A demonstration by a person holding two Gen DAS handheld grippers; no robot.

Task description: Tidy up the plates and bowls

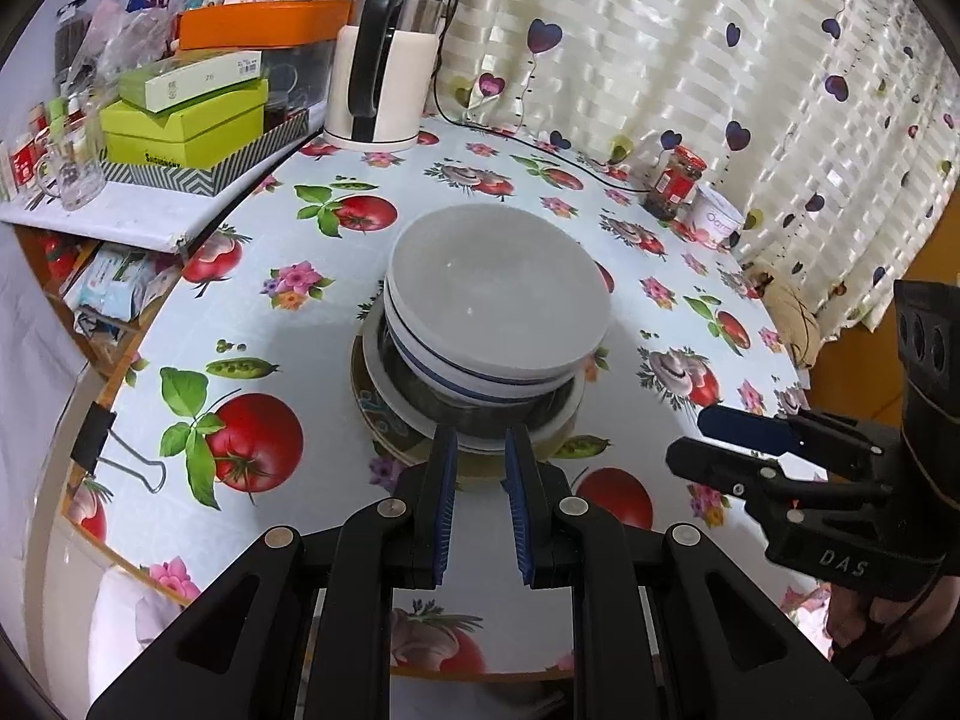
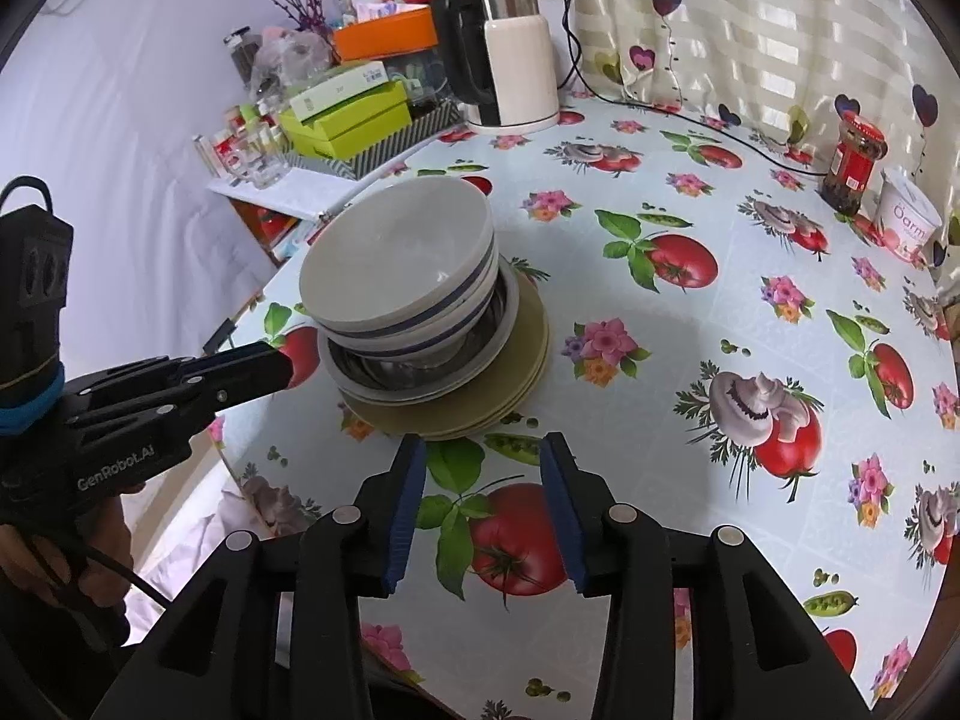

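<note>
A stack of dishes stands mid-table: white bowls with blue stripes [image 1: 498, 306] [image 2: 402, 276] nested on top, a metal bowl [image 2: 414, 369] under them, a white plate [image 2: 504, 324], and tan plates [image 1: 384, 420] [image 2: 528, 372] at the bottom. My left gripper [image 1: 480, 450] is open and empty, its fingertips just in front of the stack's near edge. My right gripper [image 2: 483, 462] is open and empty, a little short of the tan plates. Each gripper shows in the other's view, the right [image 1: 744, 444] and the left [image 2: 240, 378].
An electric kettle [image 1: 384, 72] [image 2: 510, 54] with a cord, a red-lidded jar [image 1: 675, 180] [image 2: 852, 162] and a yogurt tub [image 2: 909, 219] stand at the table's far side. A cluttered shelf with green boxes [image 1: 186, 120] is at the left. A binder clip [image 1: 114, 450] grips the tablecloth edge.
</note>
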